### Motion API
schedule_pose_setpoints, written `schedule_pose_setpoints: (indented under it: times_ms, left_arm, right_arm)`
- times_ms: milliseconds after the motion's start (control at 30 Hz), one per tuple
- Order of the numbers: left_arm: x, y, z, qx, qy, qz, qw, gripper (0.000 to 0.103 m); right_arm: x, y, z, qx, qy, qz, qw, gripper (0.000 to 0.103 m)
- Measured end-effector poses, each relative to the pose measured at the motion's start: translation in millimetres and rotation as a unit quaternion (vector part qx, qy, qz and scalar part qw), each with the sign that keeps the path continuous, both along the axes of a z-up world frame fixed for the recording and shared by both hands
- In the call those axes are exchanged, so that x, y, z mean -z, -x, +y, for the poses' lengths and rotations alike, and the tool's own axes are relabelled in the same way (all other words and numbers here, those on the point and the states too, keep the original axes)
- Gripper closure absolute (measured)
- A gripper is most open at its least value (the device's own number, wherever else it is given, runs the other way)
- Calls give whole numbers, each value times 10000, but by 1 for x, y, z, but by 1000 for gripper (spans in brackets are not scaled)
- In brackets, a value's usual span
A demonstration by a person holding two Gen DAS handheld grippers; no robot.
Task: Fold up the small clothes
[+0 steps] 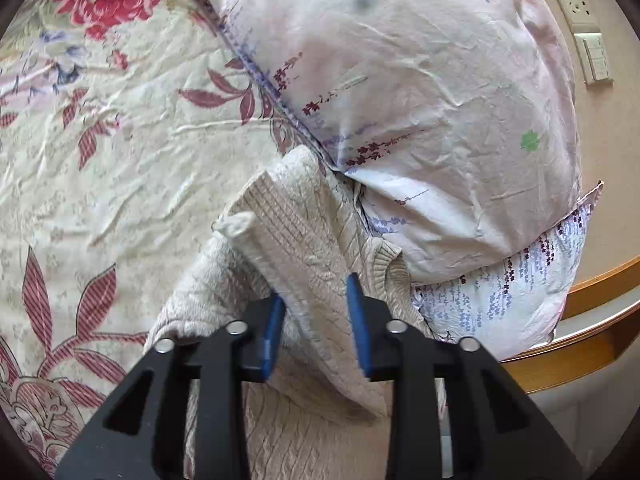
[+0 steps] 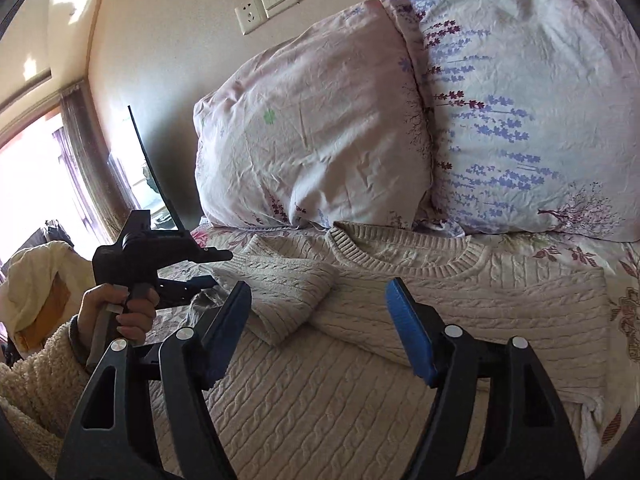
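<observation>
A cream cable-knit sweater (image 2: 360, 360) lies flat on the flowered bedspread, neck toward the pillows, with both sleeves folded across its chest. My right gripper (image 2: 320, 320) is open and empty, hovering just above the sweater's middle. My left gripper (image 1: 316, 320) is open over the sweater's folded sleeve (image 1: 296, 248), its blue pads to either side of the knit without closing on it. It also shows in the right wrist view (image 2: 196, 276) at the sweater's left edge, held by a hand.
Two flowered pillows (image 2: 320, 132) (image 2: 520, 100) lean against the wall behind the sweater. The bedspread (image 1: 100, 160) stretches away to the left. A wooden ledge (image 1: 580, 320) lies beyond the bed. A wall socket and switch (image 2: 268, 0) are above the pillows.
</observation>
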State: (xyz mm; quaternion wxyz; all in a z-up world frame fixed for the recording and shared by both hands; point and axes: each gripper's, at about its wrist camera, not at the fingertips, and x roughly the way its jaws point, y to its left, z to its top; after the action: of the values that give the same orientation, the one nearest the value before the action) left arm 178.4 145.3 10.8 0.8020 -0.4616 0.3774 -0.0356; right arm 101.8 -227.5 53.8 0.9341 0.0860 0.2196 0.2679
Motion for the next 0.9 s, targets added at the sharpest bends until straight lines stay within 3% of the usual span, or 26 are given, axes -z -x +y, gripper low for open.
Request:
schedule_pose_setpoints:
  times_ms: [33,133,233,400,500,567,667,767,900]
  left_arm:
    - [-4,-3,-3,7,-61,-50,10000,96]
    - [-23,-7,-22,-1,-109,-400,9991,97]
    - [-47,-8,-50,-10,110,-927,9956,98]
    - [-101,-15,-113,232,384,-1934,9801,98]
    - [-125,-20,-166,634,183,-2341,9700,98]
    - [-127,-22,-203,940,-83,-2474,9643,98]
    - [-103,-27,-256,1415,-565,-2301,9612,98]
    - [-59,-37,-301,2044,-986,-1657,9597,98]
    - [-9,-35,-331,2649,-1466,-950,9483,98]
  right_arm:
    - [3,-1,-10,80,-103,8,9999,30]
    - [16,-7,-43,290,-724,146,9968,30]
    - [19,-9,-65,416,-1077,168,9932,30]
    - [12,2,-85,656,-1053,-199,9921,30]
    - [12,9,-108,893,-1297,-267,9872,30]
    - [13,15,-124,1100,-1456,-333,9826,30]
    - [17,23,-145,1395,-1619,-376,9762,27]
    - [20,24,-156,1542,-1737,-335,9721,27]
    - [22,22,-158,1541,-1803,-296,9710,27]
